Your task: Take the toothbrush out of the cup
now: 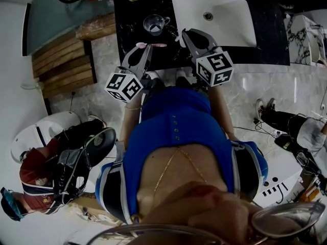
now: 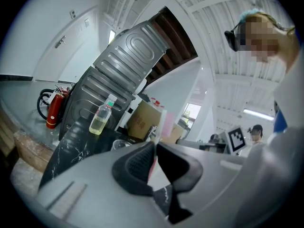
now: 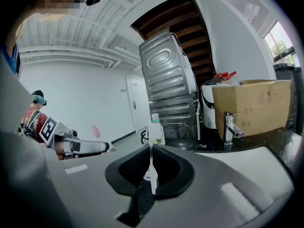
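Most of the head view's upper frame is black marble counter [image 1: 134, 19], its front edge running just beyond both grippers. A white sink [image 1: 225, 19] is sunk into its right part, and bare dark stone lies open between the sink and the glass cup [image 1: 155, 24]. The person's blue top hides the lower middle. The left gripper [image 1: 147, 49] reaches up and rightward from the frame's centre, its jaws pinched on the pink toothbrush [image 1: 157, 45]. The brush lies crosswise, clear of the cup and below it. In the left gripper view the brush's top [image 2: 164, 122] is blurred. The right gripper [image 1: 188, 34] angles up and leftward by the sink's corner, its jaws pressed together on nothing.
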Tool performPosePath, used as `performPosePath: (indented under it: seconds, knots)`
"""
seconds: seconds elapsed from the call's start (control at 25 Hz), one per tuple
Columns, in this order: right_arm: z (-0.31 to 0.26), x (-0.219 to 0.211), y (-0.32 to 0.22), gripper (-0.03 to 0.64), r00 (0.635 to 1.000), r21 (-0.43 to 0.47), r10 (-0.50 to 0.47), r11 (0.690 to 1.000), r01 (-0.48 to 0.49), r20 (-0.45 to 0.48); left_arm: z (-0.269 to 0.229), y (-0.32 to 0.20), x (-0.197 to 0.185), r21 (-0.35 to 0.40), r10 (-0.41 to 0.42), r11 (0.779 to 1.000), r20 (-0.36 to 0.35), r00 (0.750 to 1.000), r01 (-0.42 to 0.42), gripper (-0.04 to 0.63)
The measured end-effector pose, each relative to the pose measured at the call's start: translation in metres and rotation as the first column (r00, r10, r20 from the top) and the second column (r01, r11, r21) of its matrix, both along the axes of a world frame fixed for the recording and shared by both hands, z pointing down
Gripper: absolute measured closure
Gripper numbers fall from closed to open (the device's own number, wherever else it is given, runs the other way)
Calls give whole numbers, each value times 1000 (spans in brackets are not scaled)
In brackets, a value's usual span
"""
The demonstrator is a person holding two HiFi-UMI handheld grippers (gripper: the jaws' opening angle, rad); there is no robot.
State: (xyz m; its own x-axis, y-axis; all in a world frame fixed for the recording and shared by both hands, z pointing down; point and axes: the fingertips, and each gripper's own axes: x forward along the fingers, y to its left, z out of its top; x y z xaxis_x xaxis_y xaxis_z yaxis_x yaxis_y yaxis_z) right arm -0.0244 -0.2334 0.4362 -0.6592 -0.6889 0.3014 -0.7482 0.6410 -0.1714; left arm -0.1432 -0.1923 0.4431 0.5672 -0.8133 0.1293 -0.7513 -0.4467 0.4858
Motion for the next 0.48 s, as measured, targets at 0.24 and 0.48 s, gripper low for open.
performPosePath:
  seconds: [0.24,0.48]
  knots:
    - [1,1,0,597,1000,-2,0,1000,0,-6,1,0,-1,-3,-2,1000,1,1000,2,571]
    - [2,-1,0,597,1000,-6,-3,1000,3,-11,2,1,-2,-9,-3,1000,-5,1000,3,571]
